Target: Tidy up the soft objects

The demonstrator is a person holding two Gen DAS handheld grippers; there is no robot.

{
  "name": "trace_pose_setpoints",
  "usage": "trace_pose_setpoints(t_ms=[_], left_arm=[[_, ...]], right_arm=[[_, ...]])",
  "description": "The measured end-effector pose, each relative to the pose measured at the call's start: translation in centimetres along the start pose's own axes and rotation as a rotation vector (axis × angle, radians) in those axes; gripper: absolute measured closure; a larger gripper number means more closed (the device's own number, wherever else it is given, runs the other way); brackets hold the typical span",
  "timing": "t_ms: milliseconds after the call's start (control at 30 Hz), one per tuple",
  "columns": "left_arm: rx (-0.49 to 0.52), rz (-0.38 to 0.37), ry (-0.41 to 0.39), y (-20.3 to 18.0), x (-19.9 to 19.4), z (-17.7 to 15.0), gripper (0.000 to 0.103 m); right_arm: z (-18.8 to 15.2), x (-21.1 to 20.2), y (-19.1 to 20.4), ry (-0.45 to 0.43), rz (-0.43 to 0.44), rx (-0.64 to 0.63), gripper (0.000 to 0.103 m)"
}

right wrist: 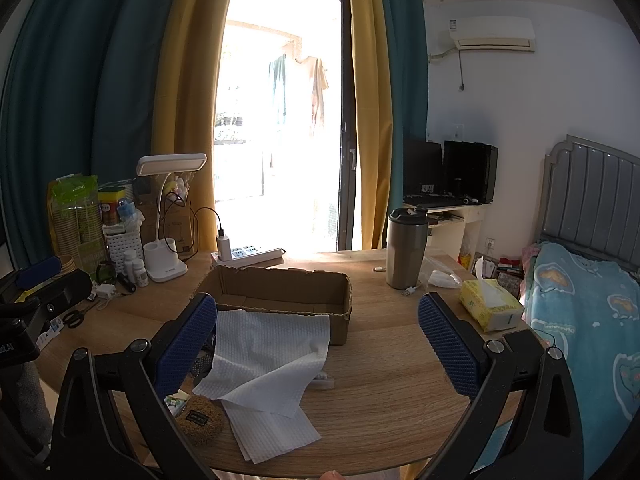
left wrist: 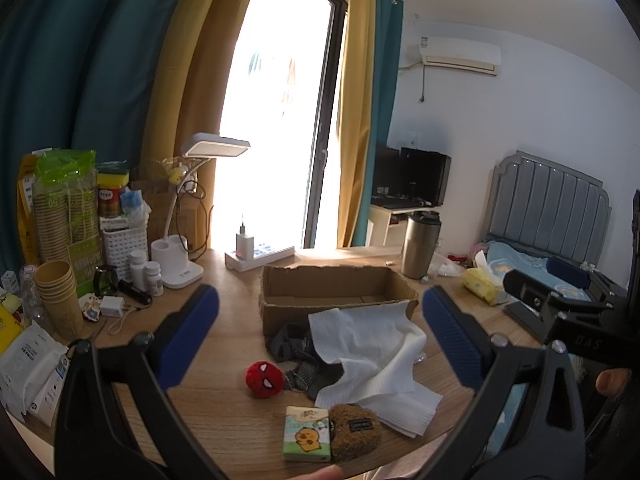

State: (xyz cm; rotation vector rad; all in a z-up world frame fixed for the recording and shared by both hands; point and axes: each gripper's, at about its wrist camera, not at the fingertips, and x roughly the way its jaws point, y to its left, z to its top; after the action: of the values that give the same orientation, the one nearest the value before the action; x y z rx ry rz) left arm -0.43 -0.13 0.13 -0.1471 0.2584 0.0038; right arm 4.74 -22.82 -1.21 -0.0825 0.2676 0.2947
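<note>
Both wrist views look across the desk (left wrist: 224,420) toward the window, sharing the cardboard box (right wrist: 280,292).

One cardboard box (left wrist: 336,292), two white cloths (left wrist: 372,344), one red plush (left wrist: 264,379), one brown pouch (left wrist: 354,432), one tissue pack (left wrist: 307,434).

An open cardboard box (left wrist: 336,294) stands on the tabletop (left wrist: 224,412), with torn upper edges, and its inside looks bare. In front of it lies a white textured cloth (left wrist: 372,356), crumpled and partly folded; one corner leans against the front wall of the box. Under the cloth, a grey mesh fabric piece (left wrist: 296,350) shows at the left side. Just beside it sits a small red plush ball with a Spider-Man face (left wrist: 264,379). Nearer to the tabletop edge lie a small tissue pack with a cartoon duck (left wrist: 307,434) and, touching it, a brown fuzzy pouch with a dark label (left wrist: 355,431).
</note>
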Motion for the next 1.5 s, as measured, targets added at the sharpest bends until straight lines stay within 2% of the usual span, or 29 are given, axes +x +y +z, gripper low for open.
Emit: trace_pose_setpoints(t_ms=[800, 933, 1267, 1500], left_arm=[[-0.005, 0.002, 0.004, 0.4, -0.2, -0.4, 0.0], [-0.006, 0.013, 0.019, 0.8, 0.0, -0.9, 0.0], [-0.01, 0.056, 0.153, 2.4, 2.9, -3.8, 0.0], [0.011, 0.051, 0.301, 2.5, 6.0, -6.7, 0.001]], right_arm=[[0.0, 0.3, 0.3, 0.008, 0.005, 0.001, 0.0], [-1.0, 0.5, 1.1, 0.017, 0.013, -0.002, 0.0], [-2.7, 3.4, 0.5, 0.108, 0.016, -0.003, 0.0], [-4.1, 5.5, 0.7, 0.173, 0.028, -0.005, 0.0]])
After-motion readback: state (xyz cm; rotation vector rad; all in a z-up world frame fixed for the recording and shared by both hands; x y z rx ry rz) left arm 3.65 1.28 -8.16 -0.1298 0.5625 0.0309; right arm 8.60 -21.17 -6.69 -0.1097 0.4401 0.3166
